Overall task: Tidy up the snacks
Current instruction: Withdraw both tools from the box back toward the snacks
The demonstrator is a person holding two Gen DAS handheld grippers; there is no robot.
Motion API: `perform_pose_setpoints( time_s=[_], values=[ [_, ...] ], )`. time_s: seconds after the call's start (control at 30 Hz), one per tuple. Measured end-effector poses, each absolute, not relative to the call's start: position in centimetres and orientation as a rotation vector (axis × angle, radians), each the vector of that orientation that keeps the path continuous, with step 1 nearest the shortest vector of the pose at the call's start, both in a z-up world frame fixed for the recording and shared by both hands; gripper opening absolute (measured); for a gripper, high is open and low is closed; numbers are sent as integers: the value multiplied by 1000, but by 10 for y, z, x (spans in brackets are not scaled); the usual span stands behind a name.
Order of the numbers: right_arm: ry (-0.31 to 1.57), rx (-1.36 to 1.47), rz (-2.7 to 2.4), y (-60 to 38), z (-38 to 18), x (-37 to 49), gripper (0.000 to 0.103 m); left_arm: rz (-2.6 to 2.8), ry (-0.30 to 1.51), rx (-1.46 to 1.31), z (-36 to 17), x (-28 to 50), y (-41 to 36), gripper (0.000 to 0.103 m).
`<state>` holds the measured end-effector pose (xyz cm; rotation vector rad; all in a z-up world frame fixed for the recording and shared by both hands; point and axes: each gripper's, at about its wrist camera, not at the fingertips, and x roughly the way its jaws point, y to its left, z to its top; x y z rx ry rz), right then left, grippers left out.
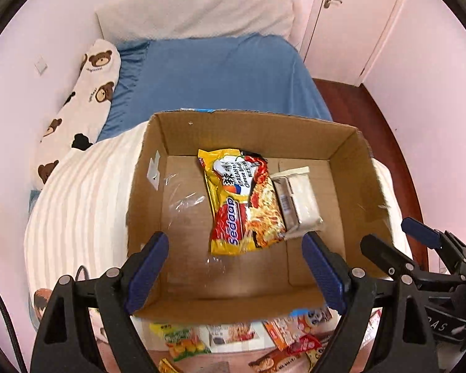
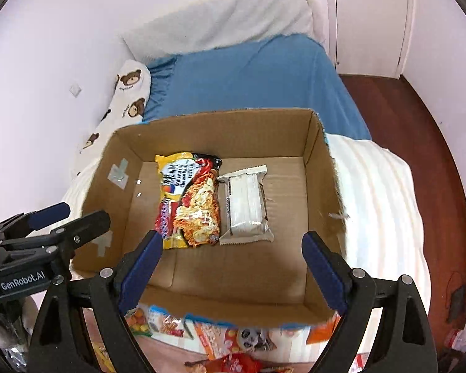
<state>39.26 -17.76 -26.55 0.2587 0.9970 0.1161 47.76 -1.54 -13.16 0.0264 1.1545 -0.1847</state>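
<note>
Loose snack packets (image 1: 233, 338) lie by the cardboard box's (image 1: 146, 192) near wall; both grippers spread, empty.
Left gripper (image 1: 233, 267) and right gripper (image 2: 233, 267) hover above; packets look light, crinkly, slippery: pinch a sealed edge.

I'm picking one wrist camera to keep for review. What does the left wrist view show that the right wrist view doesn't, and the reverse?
Only the left wrist view: the right tool at its right edge, and a green snack bag in front of the box.

Only the right wrist view: the left tool at its left edge, and a panda-print packet.

Both: the cardboard box on the bed, holding the yellow noodle packet beside the white wrapped bar.
</note>
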Motion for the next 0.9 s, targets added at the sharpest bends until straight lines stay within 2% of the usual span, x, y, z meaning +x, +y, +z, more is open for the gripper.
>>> perform_pose_setpoints(
  time_s=[0.47,0.6,0.73,0.9],
  values=[
    [916,281,117,-181,-225,318,93,-185,1067,9,-91,412,-17,88],
    [929,277,119,-182,-228,304,99,-163,1077,-2,-92,399,-15,88],
    [978,316,126,-190,-251,286,99,-128,1095,24,-110,380,-11,88],
    [1125,409,102,-206,-310,271,99,-104,1203,161,-171,356,-15,88]
  ],
)
